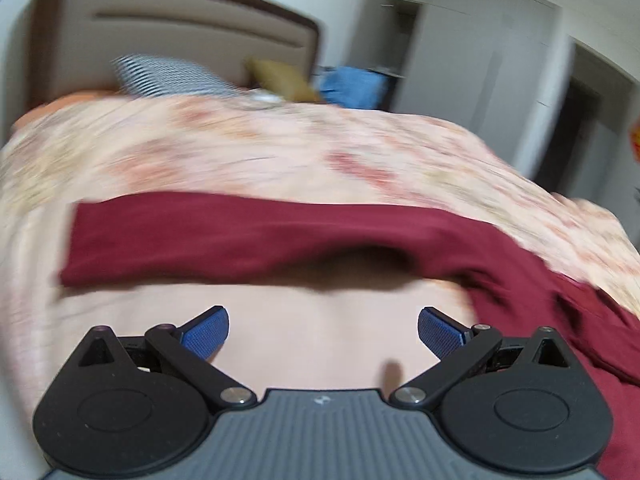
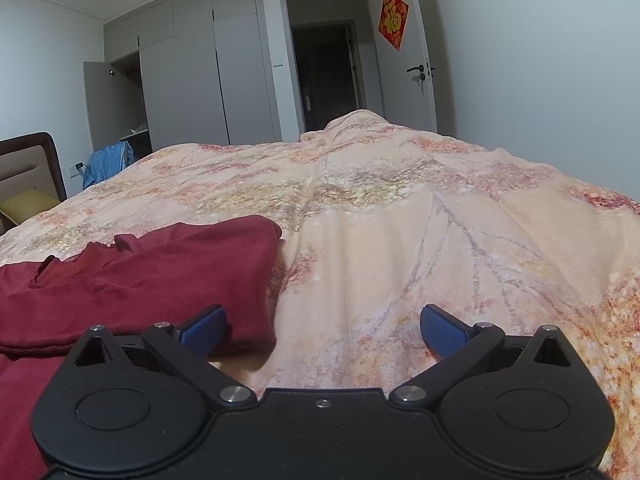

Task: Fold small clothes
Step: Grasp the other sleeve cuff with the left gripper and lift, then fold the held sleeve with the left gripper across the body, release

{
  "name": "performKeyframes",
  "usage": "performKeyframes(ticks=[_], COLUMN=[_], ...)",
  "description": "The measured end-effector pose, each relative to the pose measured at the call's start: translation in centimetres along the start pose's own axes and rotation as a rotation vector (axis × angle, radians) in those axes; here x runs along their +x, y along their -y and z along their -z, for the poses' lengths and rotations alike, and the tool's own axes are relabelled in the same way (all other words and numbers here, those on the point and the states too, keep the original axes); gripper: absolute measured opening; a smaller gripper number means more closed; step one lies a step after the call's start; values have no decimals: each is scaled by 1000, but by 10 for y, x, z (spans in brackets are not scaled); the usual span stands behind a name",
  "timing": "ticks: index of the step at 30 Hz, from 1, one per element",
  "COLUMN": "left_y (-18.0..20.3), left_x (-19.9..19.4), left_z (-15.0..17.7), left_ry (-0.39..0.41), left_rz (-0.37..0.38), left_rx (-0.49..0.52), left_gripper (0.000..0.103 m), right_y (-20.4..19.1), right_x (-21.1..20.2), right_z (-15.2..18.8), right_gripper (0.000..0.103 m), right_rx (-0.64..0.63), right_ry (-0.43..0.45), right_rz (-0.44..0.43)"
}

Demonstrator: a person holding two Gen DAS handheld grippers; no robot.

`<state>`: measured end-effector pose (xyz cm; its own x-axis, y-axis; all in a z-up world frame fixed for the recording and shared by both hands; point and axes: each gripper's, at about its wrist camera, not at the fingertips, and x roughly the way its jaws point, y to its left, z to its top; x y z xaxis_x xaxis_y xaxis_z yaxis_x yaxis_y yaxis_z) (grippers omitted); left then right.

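A dark red garment lies on the floral bedspread. In the blurred left wrist view one long band of it stretches across ahead of my left gripper, and more of it bunches at the right. The left gripper is open and empty, a little short of the band, over bare bedspread. In the right wrist view the garment lies folded at the left. My right gripper is open and empty; its left fingertip is at the garment's near right corner.
The bed's headboard, a striped pillow and a yellow cushion are at the far end. A wardrobe with one open door, blue clothing and a doorway stand beyond the bed.
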<state>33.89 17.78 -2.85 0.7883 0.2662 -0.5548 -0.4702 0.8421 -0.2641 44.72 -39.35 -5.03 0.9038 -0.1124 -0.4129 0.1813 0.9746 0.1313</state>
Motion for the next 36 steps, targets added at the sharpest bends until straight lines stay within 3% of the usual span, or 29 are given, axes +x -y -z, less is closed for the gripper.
performKeyframes(ticks=[4, 8, 12, 14, 15, 16, 19, 23, 27, 36], left_y=[-60, -89, -98, -100, -100, -101, -98, -85, -55, 69], left_x=[3, 10, 9, 12, 14, 15, 14, 6, -4, -22], left_z=[-6, -9, -13, -14, -16, -19, -27, -49, -80, -138], left_ry=[25, 67, 162, 186, 187, 191, 231, 308, 374, 522], left_rz=[-45, -69, -157, -188, -209, -229, -257, -256, -206, 45], left_rx=[-236, -428, -495, -500, -489, -476, -431, -333, -187, 123], left_gripper=[103, 102, 77, 51, 31, 22, 10, 7, 6, 6], right_y=[0, 0, -1, 0, -1, -1, -1, -1, 0, 1], right_x=[0, 0, 0, 0, 0, 0, -1, -1, -1, -4], right_z=[0, 0, 0, 0, 0, 0, 0, 0, 0, 0], right_gripper=[103, 103, 103, 103, 103, 103, 103, 103, 103, 103], right_rx=[-1, -3, -3, -3, -3, -3, -3, -3, -2, 6], right_ry=[0, 0, 0, 0, 0, 0, 0, 1, 5, 19], right_rz=[2, 3, 4, 4, 4, 3, 4, 4, 4, 0])
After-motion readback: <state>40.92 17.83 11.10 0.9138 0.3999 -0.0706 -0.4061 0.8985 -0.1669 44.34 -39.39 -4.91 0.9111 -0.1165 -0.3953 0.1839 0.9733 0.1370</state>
